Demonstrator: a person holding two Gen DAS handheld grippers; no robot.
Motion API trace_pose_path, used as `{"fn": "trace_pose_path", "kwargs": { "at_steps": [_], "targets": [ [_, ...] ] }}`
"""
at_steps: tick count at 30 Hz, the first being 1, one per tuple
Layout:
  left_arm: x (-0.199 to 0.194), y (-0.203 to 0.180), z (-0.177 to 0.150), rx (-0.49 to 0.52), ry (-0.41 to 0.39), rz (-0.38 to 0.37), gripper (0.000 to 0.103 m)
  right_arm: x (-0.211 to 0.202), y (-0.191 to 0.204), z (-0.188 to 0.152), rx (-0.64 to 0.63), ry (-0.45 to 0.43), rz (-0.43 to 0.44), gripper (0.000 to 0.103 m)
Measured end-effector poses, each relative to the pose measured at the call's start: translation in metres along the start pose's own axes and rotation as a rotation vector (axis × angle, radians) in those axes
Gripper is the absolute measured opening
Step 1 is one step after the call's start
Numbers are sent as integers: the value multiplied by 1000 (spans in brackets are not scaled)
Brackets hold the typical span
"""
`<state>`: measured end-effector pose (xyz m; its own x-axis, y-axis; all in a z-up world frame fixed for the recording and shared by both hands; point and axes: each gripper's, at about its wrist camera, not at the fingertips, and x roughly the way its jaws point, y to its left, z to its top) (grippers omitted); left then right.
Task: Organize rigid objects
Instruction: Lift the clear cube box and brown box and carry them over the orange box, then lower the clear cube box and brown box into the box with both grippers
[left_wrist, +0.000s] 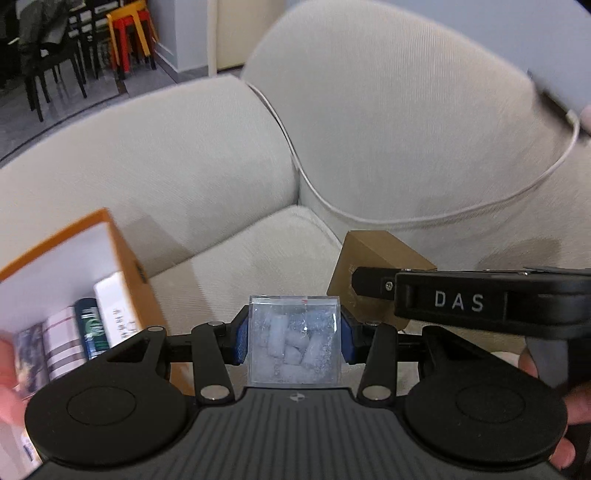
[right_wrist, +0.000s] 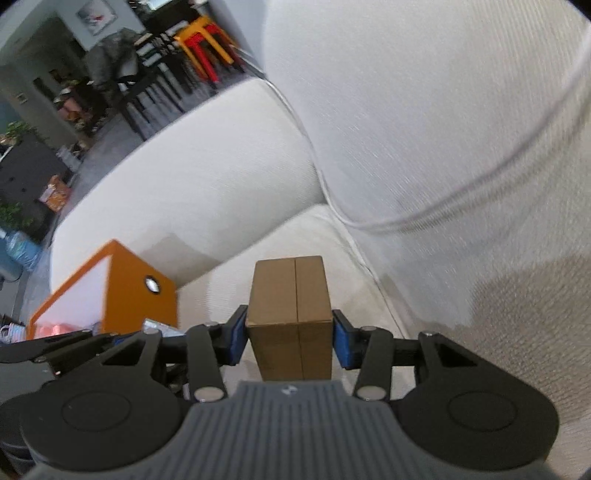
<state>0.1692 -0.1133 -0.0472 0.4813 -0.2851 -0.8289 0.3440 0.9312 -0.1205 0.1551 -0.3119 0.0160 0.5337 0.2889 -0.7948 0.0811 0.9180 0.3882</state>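
Observation:
My left gripper (left_wrist: 294, 338) is shut on a clear plastic box (left_wrist: 294, 332) with pale blue pieces inside, held above the sofa seat. My right gripper (right_wrist: 289, 338) is shut on a brown cardboard box (right_wrist: 289, 314), also held over the seat. That brown box (left_wrist: 373, 258) shows in the left wrist view just right of the clear box, partly behind the right gripper's black body (left_wrist: 480, 302). An orange storage box (left_wrist: 122, 258) with a white inside stands at the left on the seat; it also shows in the right wrist view (right_wrist: 140, 299). It holds several upright packets (left_wrist: 88, 328).
The cream sofa has a seat cushion (left_wrist: 258, 251), an armrest (left_wrist: 166, 155) behind the orange box and a back cushion (left_wrist: 406, 110). A white cable (left_wrist: 369, 218) runs across the back cushion. Dark chairs and red and yellow stools (left_wrist: 129, 33) stand on the floor beyond.

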Motion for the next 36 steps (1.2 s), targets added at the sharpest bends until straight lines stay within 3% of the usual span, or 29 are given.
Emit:
{"fn": "trace_pose_path", "kwargs": {
  "at_steps": [12, 18, 27, 31, 36],
  "targets": [
    [-88, 69, -24, -166, -138, 61, 52, -31, 56, -3, -121, -18, 209, 46],
    [-118, 118, -44, -272, -164, 119, 52, -27, 102, -9, -201, 34, 316, 46],
    [-125, 187, -83, -387, -99, 143, 52, 13, 171, -29, -274, 181, 411, 46],
    [-119, 211, -95, -426, -78, 127, 52, 38, 197, -39, -298, 243, 395, 46],
    [-104, 236, -111, -456, 8, 70, 52, 72, 213, -51, -304, 353, 380, 46]
  ]
}}
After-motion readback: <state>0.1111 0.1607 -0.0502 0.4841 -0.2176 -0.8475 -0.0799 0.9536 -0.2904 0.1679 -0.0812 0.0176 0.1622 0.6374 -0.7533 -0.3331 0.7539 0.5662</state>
